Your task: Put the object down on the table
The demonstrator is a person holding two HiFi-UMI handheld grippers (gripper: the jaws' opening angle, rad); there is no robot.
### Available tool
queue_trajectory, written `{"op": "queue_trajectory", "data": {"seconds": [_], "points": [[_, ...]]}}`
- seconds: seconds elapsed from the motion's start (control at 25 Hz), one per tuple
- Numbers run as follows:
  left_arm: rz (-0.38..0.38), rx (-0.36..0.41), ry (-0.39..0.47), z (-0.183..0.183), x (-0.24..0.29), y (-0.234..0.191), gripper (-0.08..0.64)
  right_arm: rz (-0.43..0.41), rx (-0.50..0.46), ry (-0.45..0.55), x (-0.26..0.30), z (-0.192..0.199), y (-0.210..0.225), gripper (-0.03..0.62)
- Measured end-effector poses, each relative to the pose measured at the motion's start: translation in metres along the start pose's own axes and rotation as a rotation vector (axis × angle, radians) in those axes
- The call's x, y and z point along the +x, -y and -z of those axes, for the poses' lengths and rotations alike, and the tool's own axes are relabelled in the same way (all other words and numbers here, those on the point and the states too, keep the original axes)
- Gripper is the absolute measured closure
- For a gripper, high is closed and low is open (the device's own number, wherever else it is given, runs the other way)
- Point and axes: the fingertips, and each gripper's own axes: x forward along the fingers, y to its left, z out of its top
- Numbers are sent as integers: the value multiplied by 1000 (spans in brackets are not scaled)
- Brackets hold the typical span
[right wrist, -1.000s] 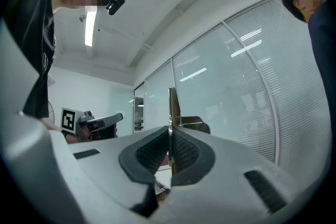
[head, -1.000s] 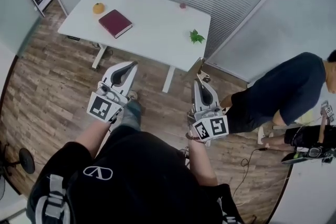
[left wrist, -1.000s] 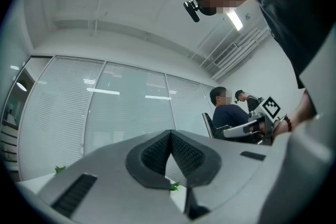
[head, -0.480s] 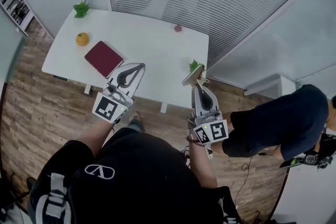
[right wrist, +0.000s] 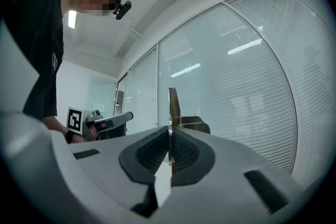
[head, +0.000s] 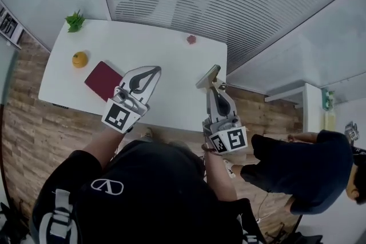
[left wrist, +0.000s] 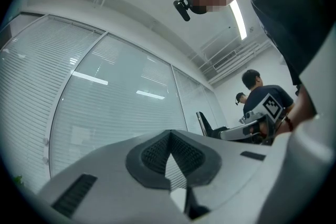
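Right now the right gripper (head: pixel 215 87) is pinched tight on a thin flat olive-brown metal plate (head: pixel 207 76). The plate stands edge-on betw. the pads in the right gripper view (right wrist: pixel 172 105). It's held up off the white rectangular table (head: pixel 163 54), by the table's right end. The left gripper (head: pixel 152 71) has its jaws pressed together w/ nothing betw. them. Also on the table: dark red book (head: pixel 103 80), orange fruit (head: pixel 79 59), small green plant (head: pixel 74 21).

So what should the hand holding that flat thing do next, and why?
Probably lower the right gripper toward the bare white table ahead: its jaws are clamped on the thin flat object, which looks raised in the air, not resting on anything.
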Motion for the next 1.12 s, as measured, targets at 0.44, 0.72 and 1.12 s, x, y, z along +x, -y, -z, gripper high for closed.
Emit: {"op": "queue_trajectory", "data": {"seconds": [0.44,0.72,1.12], "points": [[-82,-9,-35,15,23,13,555,-132,34,-42,20,15,24,588],[-128,-9,-57,21,23,16,555,-157,311,-257,44,100,70,588],[-188,-31,-113,39,4,8,555,-171,879,-680,72,291,77,588]]}}
